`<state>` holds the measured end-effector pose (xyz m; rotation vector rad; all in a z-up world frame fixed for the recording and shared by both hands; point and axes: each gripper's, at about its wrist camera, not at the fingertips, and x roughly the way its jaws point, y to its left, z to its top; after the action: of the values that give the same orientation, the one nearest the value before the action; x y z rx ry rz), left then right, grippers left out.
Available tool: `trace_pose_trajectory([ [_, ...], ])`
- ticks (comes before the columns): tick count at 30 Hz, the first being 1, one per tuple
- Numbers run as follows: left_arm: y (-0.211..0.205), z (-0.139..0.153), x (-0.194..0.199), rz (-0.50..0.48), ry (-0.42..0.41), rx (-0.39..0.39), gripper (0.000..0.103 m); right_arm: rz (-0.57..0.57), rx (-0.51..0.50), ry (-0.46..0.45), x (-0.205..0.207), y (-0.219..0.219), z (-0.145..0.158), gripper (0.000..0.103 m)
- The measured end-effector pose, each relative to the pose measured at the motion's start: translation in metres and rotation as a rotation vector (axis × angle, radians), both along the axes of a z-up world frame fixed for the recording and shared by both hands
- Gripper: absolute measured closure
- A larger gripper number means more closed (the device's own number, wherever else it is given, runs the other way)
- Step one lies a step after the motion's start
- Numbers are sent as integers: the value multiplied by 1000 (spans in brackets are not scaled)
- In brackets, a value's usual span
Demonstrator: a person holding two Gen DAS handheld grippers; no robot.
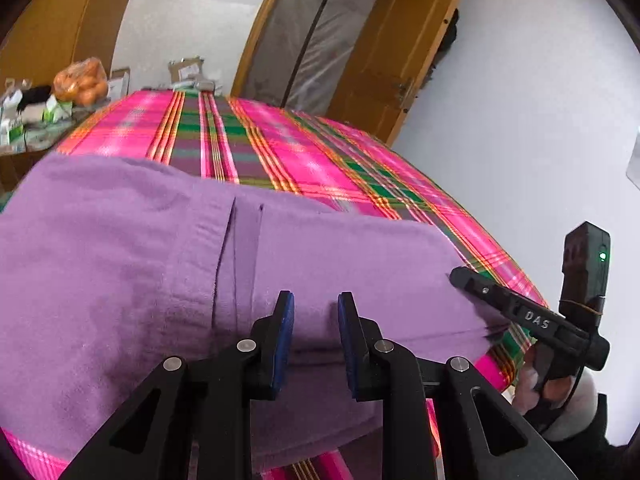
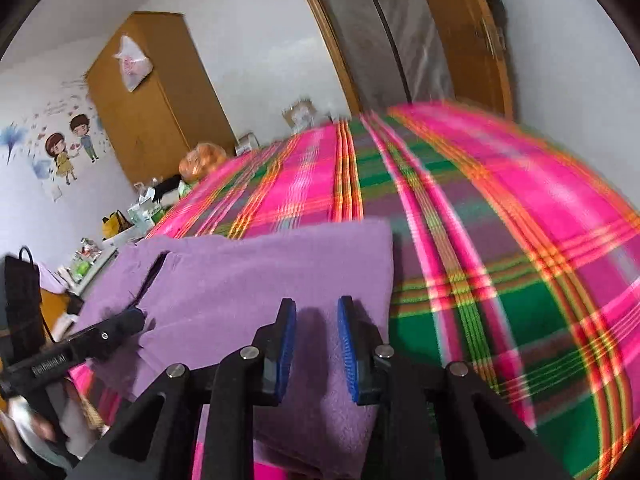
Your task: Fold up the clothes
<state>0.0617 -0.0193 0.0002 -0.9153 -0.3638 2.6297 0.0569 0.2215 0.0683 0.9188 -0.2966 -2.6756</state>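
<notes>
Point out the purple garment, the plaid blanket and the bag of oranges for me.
purple garment (image 1: 120,248): left wrist view, on its flat upper layer.
plaid blanket (image 2: 500,208): right wrist view, on a bare pink stripe.
bag of oranges (image 1: 82,80): left wrist view, on the middle of the bag.

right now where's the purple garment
The purple garment lies on the near part of the plaid blanket, in front of both grippers; in the right wrist view it fills the lower left, with its right edge beside the green plaid squares.
</notes>
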Motion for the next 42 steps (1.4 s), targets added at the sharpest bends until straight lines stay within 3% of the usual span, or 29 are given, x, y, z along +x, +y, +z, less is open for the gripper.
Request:
trace_pose_trajectory([
  [4, -8, 14, 20, -34, 56, 31, 80, 33, 47, 0, 3, -11, 3, 60],
  [7, -35, 21, 32, 24, 93, 39, 80, 38, 87, 20, 8, -19, 3, 56],
  [10, -67, 13, 34, 122, 76, 42, 79, 19, 114, 42, 11, -26, 1, 54],
  [15, -99, -14, 31, 197, -5, 71, 80, 13, 160, 39, 5, -31, 2, 54],
  [18, -101, -5, 29, 186, 2, 59, 79, -1, 164, 37, 2, -28, 8, 60],
  [22, -102, 14, 14, 178, 11, 13, 79, -13, 108, 43, -2, -19, 19, 61],
  [26, -95, 28, -30, 182, -23, -43, 79, -50, 82, 31, -11, -9, 23, 61],
  [34, -89, 12, -94, 181, -161, -58, 79, -68, 26, -24, -24, 5, 12, 60],
  [42, -88, 11, -89, 176, -154, -76, 78, -59, 7, -40, -27, 6, 6, 59],
])
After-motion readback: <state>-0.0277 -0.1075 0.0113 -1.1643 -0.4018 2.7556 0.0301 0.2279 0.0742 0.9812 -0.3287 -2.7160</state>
